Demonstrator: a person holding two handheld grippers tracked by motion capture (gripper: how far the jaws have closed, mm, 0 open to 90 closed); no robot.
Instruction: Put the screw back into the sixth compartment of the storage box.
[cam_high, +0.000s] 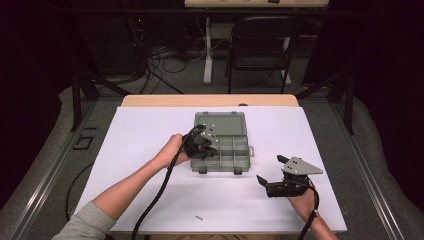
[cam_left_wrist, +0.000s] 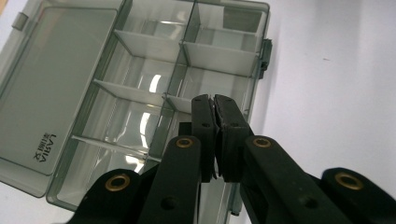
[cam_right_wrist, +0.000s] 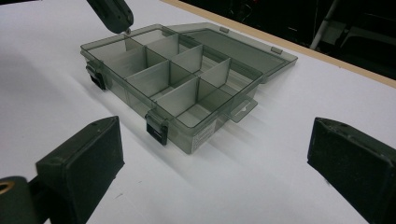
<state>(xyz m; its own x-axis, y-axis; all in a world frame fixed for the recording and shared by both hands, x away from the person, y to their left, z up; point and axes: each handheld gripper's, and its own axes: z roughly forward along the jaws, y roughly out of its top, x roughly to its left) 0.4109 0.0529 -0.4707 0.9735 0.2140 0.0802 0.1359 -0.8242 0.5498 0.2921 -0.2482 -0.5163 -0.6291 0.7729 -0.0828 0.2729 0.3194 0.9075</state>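
reading "lasiia" on organizer box (cam_left_wrist: 140, 93) lid, left gripper (cam_left_wrist: 215, 100) jaws closed

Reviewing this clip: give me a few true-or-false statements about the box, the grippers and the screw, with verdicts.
1. The box has its lid open. True.
2. The left gripper has its jaws wide apart. False: they are shut, above the box's compartments.
3. The right gripper is open. True; it is apart from the box.
4. The screw lies inside a compartment. False: it lies on the table, near the front edge.
5. The compartments that show look empty. True.
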